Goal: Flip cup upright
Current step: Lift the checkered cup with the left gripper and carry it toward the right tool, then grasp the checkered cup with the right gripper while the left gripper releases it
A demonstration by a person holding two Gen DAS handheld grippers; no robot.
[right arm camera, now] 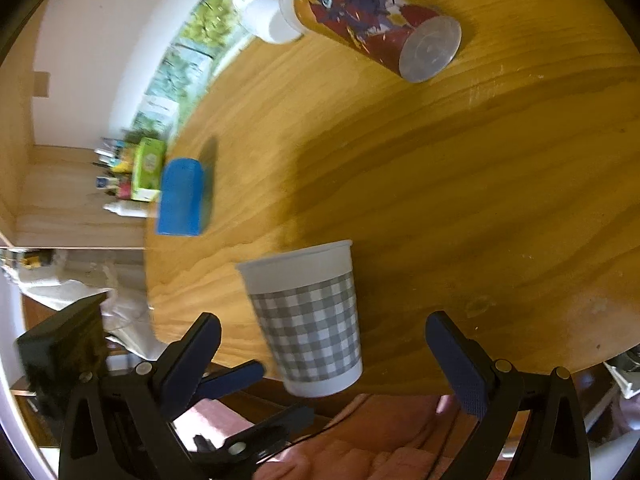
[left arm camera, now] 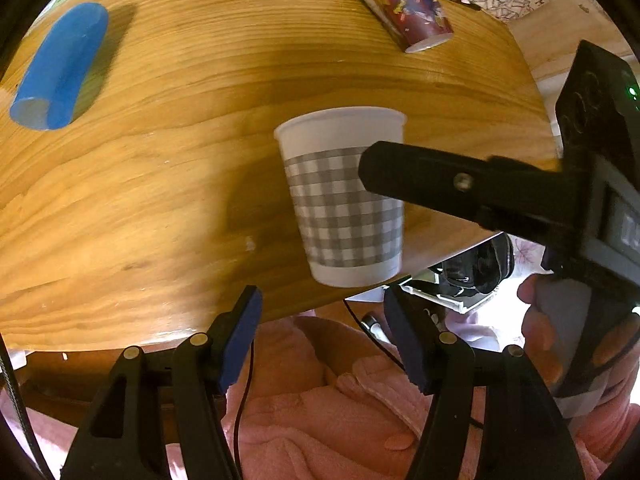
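A white paper cup with a grey checked band stands mouth-up on the near edge of the round wooden table. It also shows in the right wrist view. My left gripper is open and empty, just short of the cup's base. My right gripper is open, its fingers wide on either side of the cup and not touching it. One right finger crosses in front of the cup in the left wrist view.
A blue cup lies on its side at the far left of the table. A printed red and gold cup lies on its side at the back, with white cups beside it. Pink fabric lies below the table edge.
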